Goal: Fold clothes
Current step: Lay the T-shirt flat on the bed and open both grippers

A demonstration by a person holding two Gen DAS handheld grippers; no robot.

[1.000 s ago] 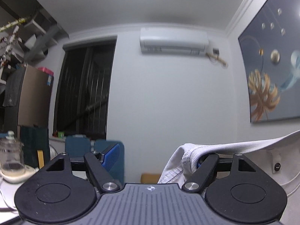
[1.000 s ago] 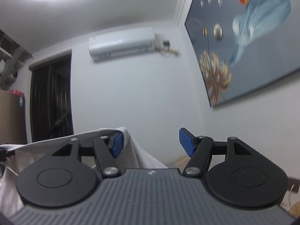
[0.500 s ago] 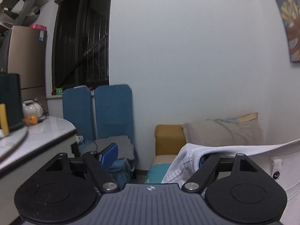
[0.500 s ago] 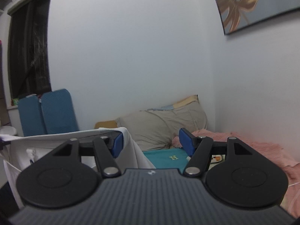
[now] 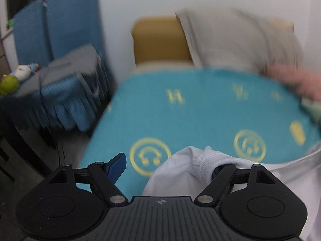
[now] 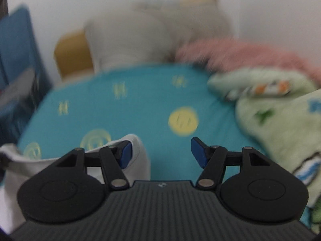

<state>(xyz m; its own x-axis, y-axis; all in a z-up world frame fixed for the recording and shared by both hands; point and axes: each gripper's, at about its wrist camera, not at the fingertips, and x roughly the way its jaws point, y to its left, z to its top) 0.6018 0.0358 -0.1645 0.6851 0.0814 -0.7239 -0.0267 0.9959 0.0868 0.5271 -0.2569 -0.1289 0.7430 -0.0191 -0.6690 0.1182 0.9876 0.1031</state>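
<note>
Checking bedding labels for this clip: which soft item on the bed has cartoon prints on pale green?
The pale green fleece blanket, bunched at the right of the bed. The fluffy pink blanket behind it is plain, and the teal bedsheet carries yellow symbols.

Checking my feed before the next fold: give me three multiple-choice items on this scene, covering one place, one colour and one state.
1. In the right wrist view, where does the green blanket lie?
A. left of the sheet
B. right of the sheet
C. under the white garment

2. What colour is the sheet?
A. teal with yellow motifs
B. plain red
C. black

3. How does the right gripper stand?
A. shut on the garment
B. shut on nothing
C. open, jaws wide apart

Answers:
1 B: the blanket is bunched at the sheet's right edge.
2 A: yellow headphone rings and letters show on teal.
3 C: a clear gap shows between the blue pads, and the white garment only drapes over one finger.
</note>
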